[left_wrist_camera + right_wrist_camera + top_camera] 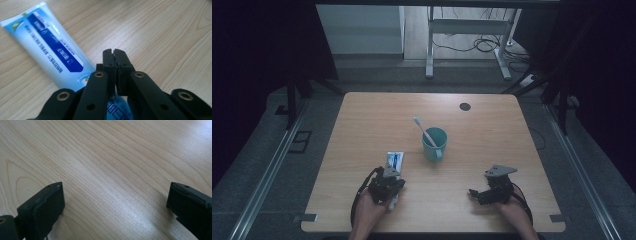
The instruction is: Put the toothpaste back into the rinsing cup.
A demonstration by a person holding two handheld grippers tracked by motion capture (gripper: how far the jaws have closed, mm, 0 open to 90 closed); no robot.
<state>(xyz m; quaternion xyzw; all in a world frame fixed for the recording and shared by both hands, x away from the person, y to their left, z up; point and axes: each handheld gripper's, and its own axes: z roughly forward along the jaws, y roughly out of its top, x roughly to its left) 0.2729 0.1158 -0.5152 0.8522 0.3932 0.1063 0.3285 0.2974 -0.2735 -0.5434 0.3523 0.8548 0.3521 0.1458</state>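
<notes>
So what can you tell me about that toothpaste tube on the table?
The toothpaste tube is a soft-looking plastic tube, pale blue and white with a dark blue label panel of small print. It lies flat on the wooden table, its flat crimped end pointing away from the person. The left gripper, jaws shut, sits over its near end; whether they touch it I cannot tell.

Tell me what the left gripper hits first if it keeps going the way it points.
Probably bare table. The left gripper, jaws shut, sits over the toothpaste tube, whose body runs off to its left, while only wood lies ahead of the tips. Depth is hard to judge.
</notes>
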